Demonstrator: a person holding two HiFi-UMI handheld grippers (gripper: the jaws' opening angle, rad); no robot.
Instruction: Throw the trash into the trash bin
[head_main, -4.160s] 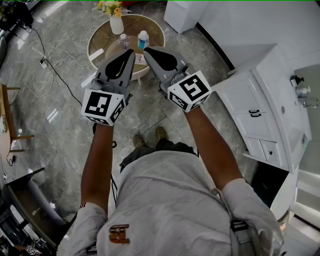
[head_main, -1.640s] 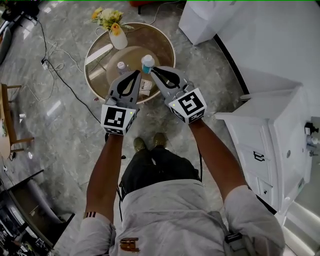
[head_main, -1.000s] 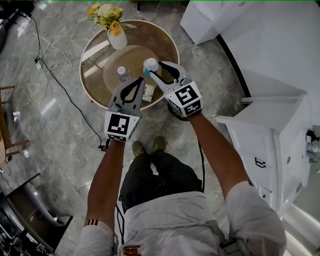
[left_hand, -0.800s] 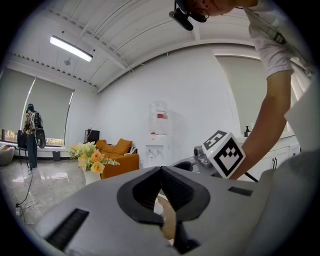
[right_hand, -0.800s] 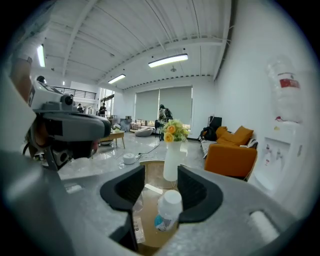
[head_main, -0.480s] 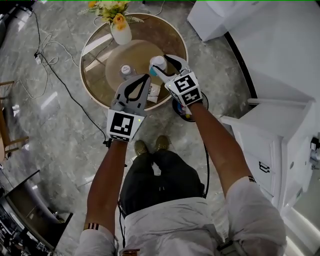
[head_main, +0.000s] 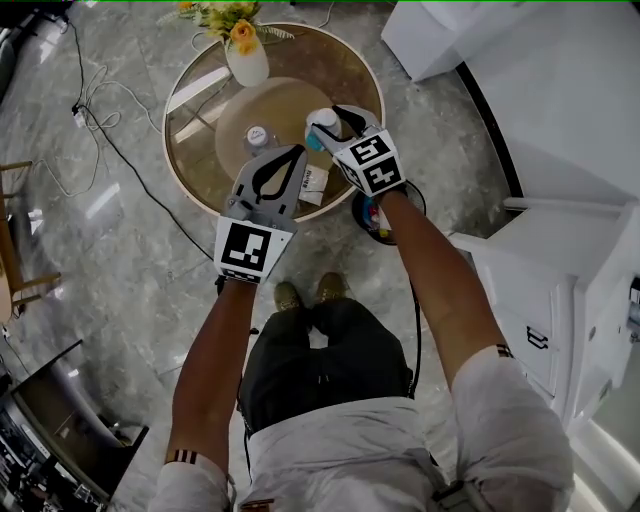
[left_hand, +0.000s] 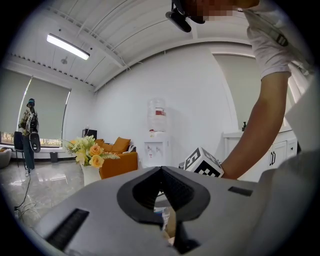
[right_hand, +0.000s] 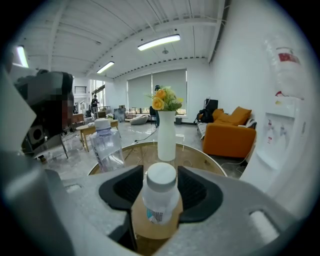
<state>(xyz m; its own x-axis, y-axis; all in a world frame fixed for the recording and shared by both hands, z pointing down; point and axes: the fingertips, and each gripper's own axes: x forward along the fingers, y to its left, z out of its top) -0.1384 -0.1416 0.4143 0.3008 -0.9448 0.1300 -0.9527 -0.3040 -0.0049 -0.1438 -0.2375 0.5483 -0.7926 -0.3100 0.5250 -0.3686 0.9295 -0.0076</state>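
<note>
Since half a second ago the right gripper (head_main: 338, 125) has dropped lower over the round table (head_main: 340, 70), and its jaws have just been opening. They stand apart, with the white-capped bottle (head_main: 320, 119) upright on the tabletop between them. The pads sit close on either side and do not visibly squeeze it.

Both bare forearms reach forward from short white sleeves. The right wrist tips the gripper downward, while the left gripper (head_main: 292, 156) is held about level, just to the left of the right one. Its jaws are together, tip to tip, with nothing clamped.

The cubes on the grippers carry only black-and-white square patterns, no letters. The bottle between the right jaws wears a teal-and-white label whose print is too small to read. A white printed slip (head_main: 315, 183) lies on the table's near edge, between the two grippers – its text is also illegible.

Below the right wrist the dark trash bin (head_main: 360, 215) stands on the floor just beside the table, with coloured bits inside.

Ahead and to the left of the right gripper stands a clear bottle (head_main: 257, 137). Straight ahead, farther off, is a white vase (head_main: 248, 62) of yellow flowers. Beyond that are an orange sofa (right_hand: 227, 137) and – ahead of the left gripper – a water dispenser (left_hand: 156, 130).
</note>
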